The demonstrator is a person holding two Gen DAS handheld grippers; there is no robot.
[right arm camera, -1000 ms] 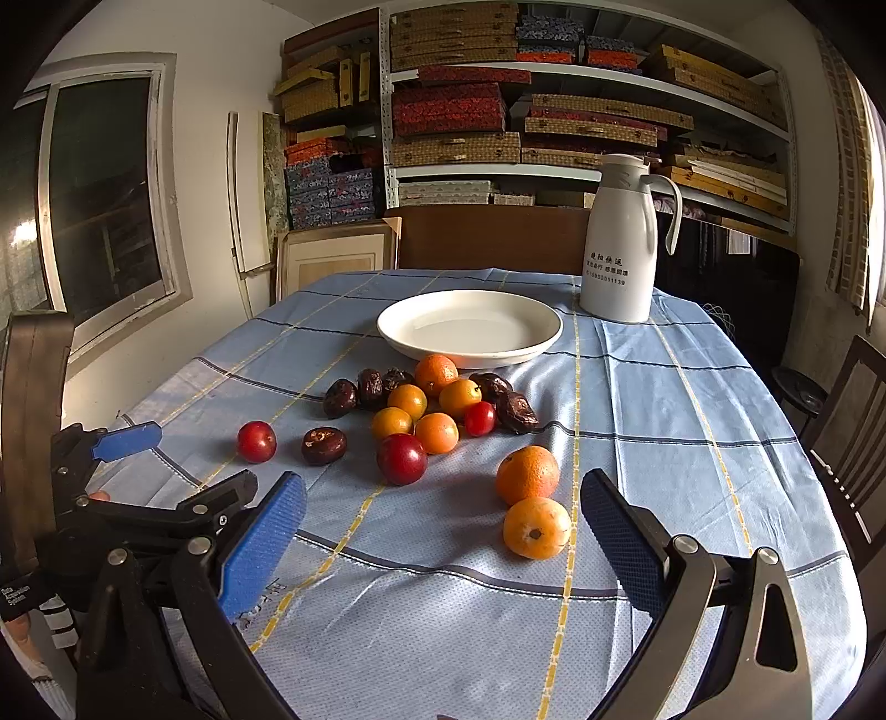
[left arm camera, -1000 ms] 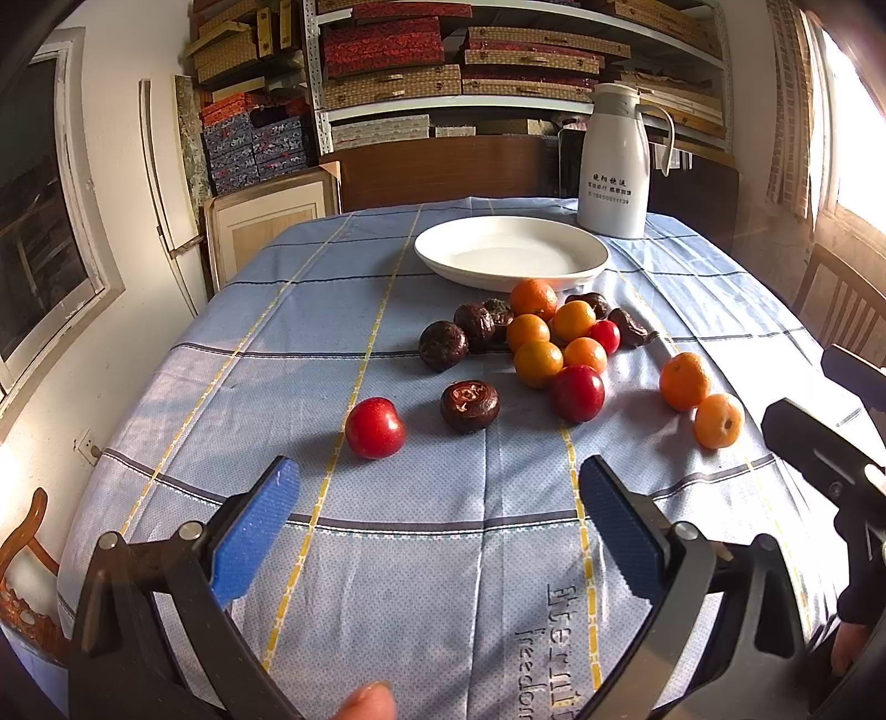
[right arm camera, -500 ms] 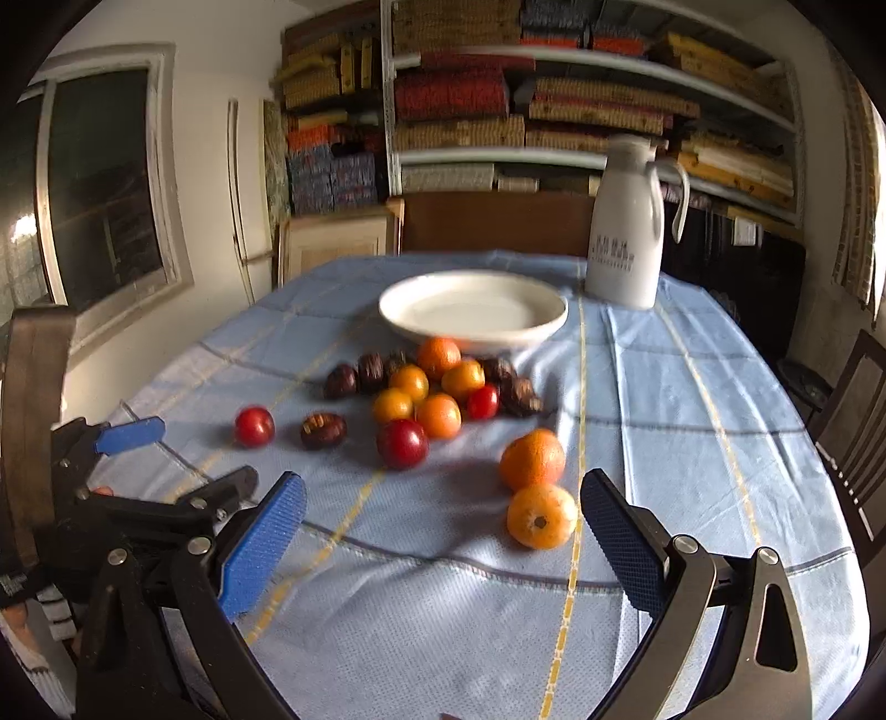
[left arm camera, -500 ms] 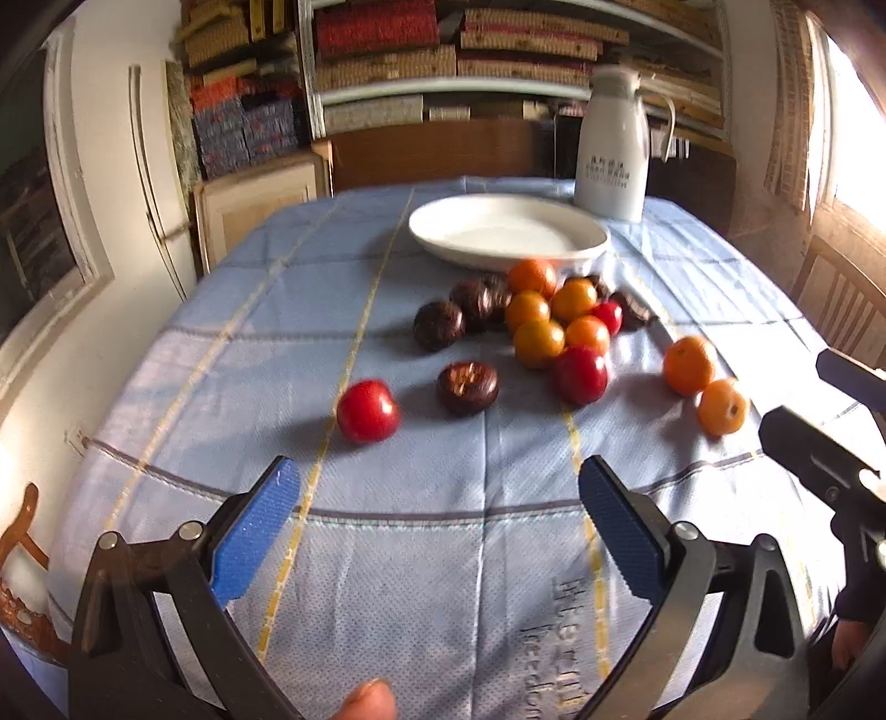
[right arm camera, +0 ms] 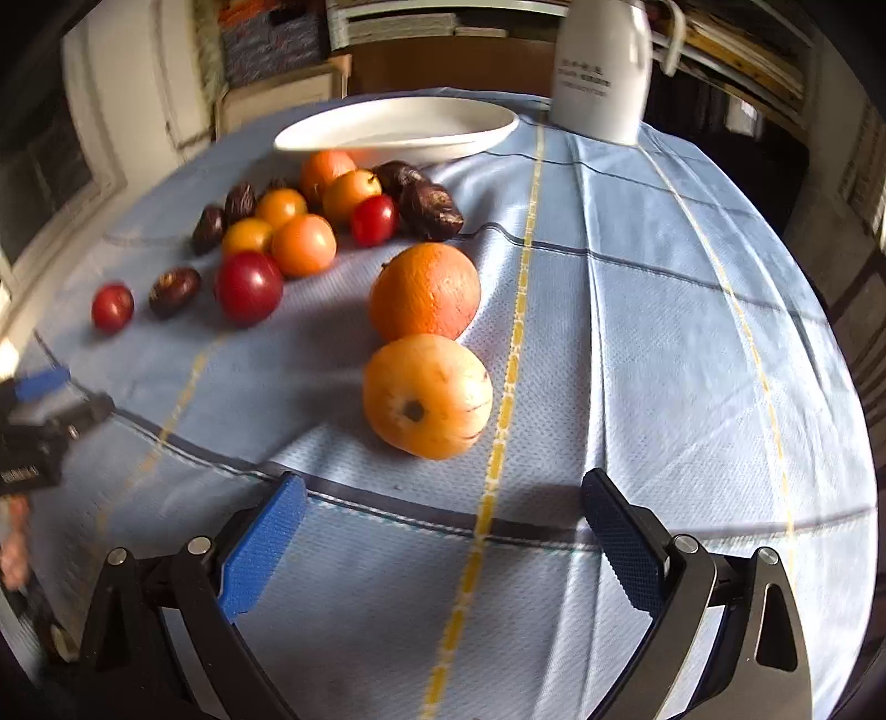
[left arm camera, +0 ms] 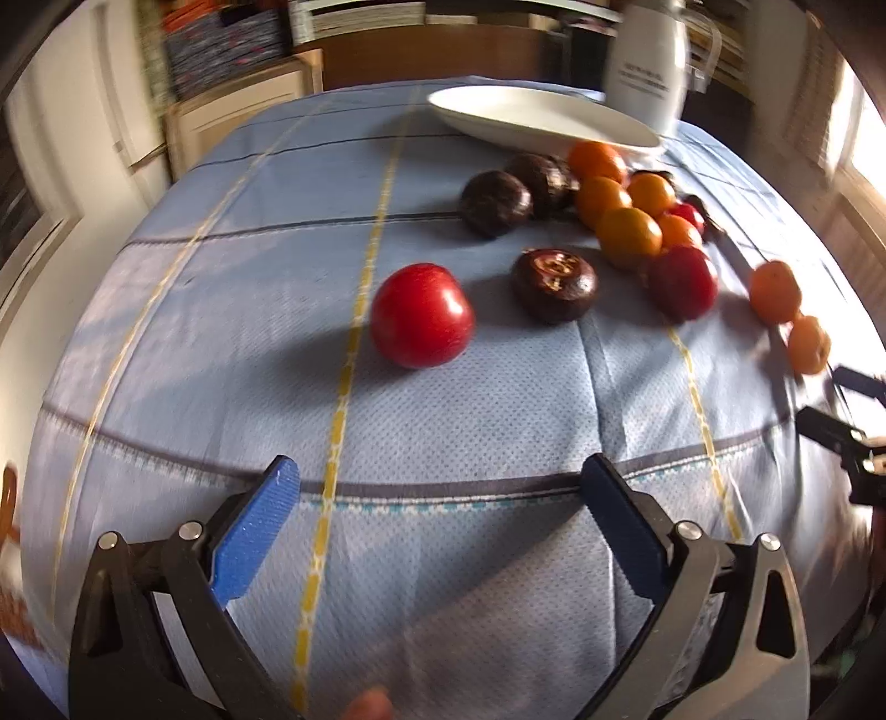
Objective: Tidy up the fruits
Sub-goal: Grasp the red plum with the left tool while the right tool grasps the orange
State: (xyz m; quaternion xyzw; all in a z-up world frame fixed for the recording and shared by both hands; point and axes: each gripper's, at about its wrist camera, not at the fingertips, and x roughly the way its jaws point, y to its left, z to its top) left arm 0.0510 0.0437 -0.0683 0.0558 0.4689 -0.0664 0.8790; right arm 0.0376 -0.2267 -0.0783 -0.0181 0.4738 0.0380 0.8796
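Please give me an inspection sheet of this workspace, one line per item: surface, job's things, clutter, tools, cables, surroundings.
Surface: blue tablecloth with yellow stripes.
Job's things: white plate, nothing in it; red fruit and dark fruit apart from the cluster; orange touching yellowish fruit.
Clutter: white jug behind the plate.
Tools: left tool open, holding nothing; right tool open, holding nothing.
Cables: nothing seen.
Surroundings: stacked shelves, blurred.
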